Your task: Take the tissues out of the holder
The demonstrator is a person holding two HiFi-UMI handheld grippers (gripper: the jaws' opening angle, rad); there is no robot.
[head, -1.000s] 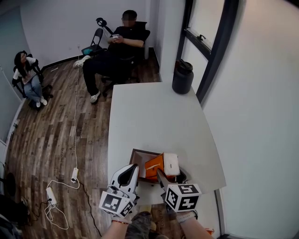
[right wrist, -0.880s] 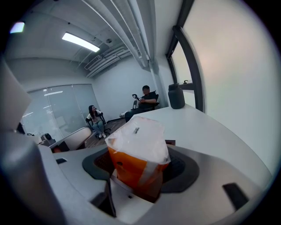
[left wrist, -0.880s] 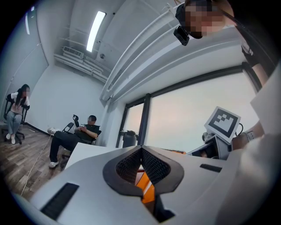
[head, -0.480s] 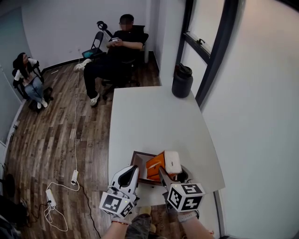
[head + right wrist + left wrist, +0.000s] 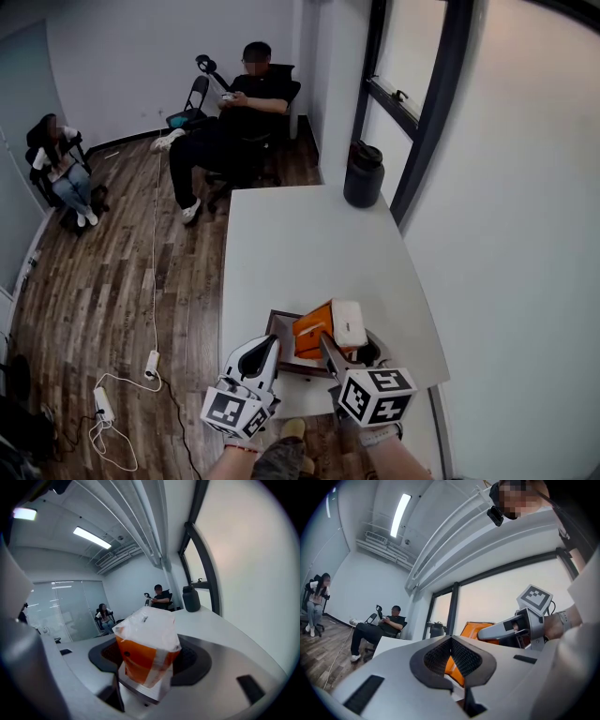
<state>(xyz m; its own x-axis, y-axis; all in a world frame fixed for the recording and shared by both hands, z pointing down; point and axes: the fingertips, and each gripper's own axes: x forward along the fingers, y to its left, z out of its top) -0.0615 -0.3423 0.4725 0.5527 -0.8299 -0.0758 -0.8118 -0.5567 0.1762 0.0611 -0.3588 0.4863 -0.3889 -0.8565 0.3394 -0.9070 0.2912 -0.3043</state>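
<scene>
An orange tissue pack [image 5: 317, 330] with a white plastic end [image 5: 347, 323] is tilted up over the dark brown holder [image 5: 277, 323] at the near edge of the white table [image 5: 309, 244]. My right gripper [image 5: 345, 345] is shut on the pack; in the right gripper view the tissue pack [image 5: 147, 644] stands clamped between the dark pads [image 5: 192, 660]. My left gripper [image 5: 267, 345] hovers just left of the holder, shut and holding nothing. In the left gripper view, the left gripper [image 5: 451, 641] looks toward the orange tissue pack [image 5: 476, 629] and the right gripper [image 5: 506, 630].
A black canister [image 5: 364, 173] stands at the table's far right corner by the dark window frame [image 5: 427, 112]. Two people sit on chairs [image 5: 248, 103] [image 5: 61, 169] beyond the table. A white cable and power strip [image 5: 103, 403] lie on the wood floor at left.
The head view has shifted a little. The tissue pack stays in my right gripper over the holder, and my left gripper stays beside it.
</scene>
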